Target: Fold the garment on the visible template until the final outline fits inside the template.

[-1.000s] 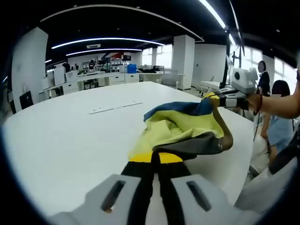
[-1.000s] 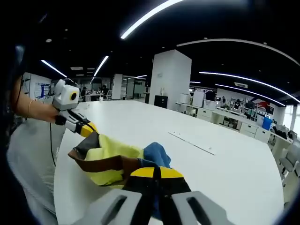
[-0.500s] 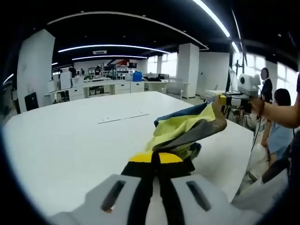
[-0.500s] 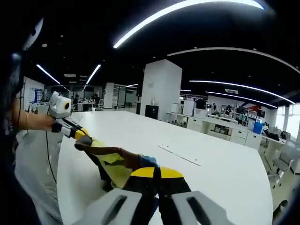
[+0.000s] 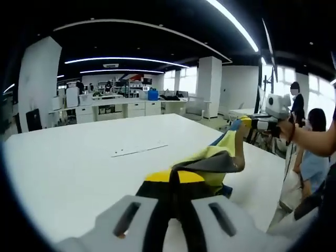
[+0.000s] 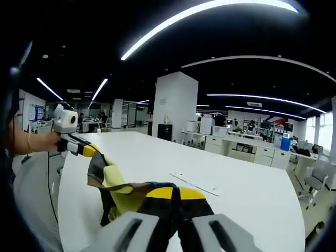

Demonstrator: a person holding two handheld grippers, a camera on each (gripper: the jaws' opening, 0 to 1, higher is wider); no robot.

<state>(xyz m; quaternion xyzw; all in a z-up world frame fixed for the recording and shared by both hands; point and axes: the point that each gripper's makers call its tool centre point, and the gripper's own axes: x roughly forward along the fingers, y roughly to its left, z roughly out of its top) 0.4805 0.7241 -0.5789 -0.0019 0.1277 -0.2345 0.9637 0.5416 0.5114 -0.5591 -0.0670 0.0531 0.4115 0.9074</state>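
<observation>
A wide white surface (image 5: 79, 163) spreads across both views, curving off at its rounded edge toward the person's side. On it, well away from the cloth, lies a thin pale strip marking, the template (image 5: 139, 150), seen again in the right gripper view (image 6: 195, 184). The room around is a big open office with a dark ceiling, long light strips, a white square pillar (image 6: 175, 107), and rows of white desks along the far wall. A blue bin (image 5: 153, 95) stands on one of those far desks; what it holds cannot be made out. A seated person in a light blue top (image 5: 311, 149) is at the right edge of the left gripper view.

The garment (image 5: 210, 163), yellow with grey and blue panels, hangs stretched in the air between the two tools, above the near edge of the surface and apart from the template. The left gripper (image 5: 174, 176) has its yellow-tipped fingers pressed together, pinching one end of the cloth. The right gripper (image 6: 176, 193) likewise pinches the other end with closed fingers.
</observation>
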